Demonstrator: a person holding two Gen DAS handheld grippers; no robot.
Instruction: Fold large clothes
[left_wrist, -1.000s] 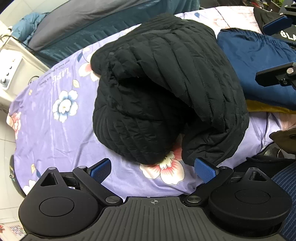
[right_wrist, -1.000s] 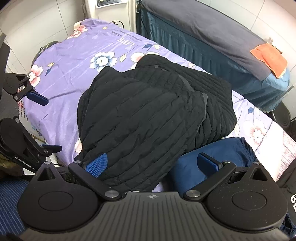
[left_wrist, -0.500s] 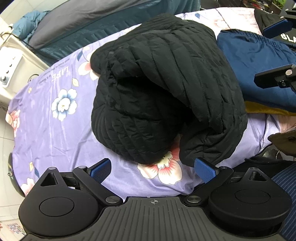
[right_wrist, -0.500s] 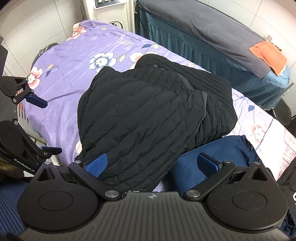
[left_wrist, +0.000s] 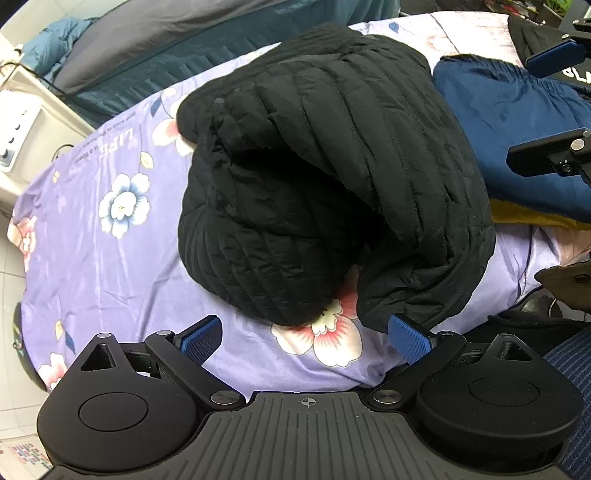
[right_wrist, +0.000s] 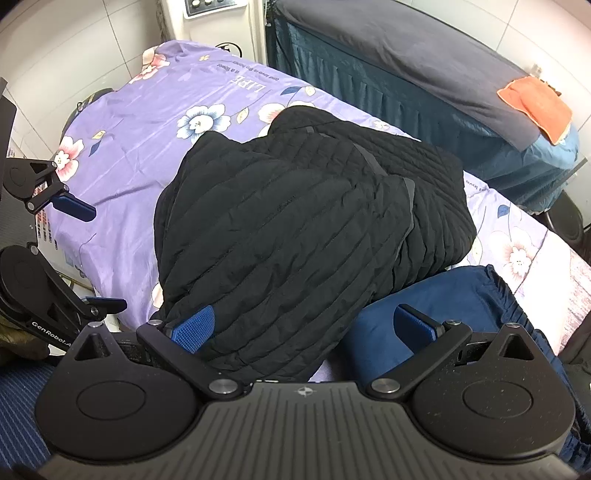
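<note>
A black quilted jacket (left_wrist: 332, 177) lies folded in a bulky bundle on the purple floral sheet (left_wrist: 92, 258). It also shows in the right wrist view (right_wrist: 295, 229). My left gripper (left_wrist: 304, 341) is open and empty, just short of the jacket's near edge. My right gripper (right_wrist: 303, 328) is open and empty at the jacket's other side, with its left pad (right_wrist: 194, 328) against the fabric. The right gripper shows in the left wrist view (left_wrist: 550, 110), and the left gripper shows in the right wrist view (right_wrist: 85, 254).
A folded navy garment (left_wrist: 517, 110) lies beside the jacket, on a mustard one (left_wrist: 524, 218); it shows in the right wrist view (right_wrist: 436, 306). A dark-covered bed (right_wrist: 424, 62) with an orange cloth (right_wrist: 535, 107) stands behind. A white appliance (left_wrist: 14, 129) is at the table's far end.
Both grippers have drawn back a little from the jacket and stay open. The jacket has not moved.
</note>
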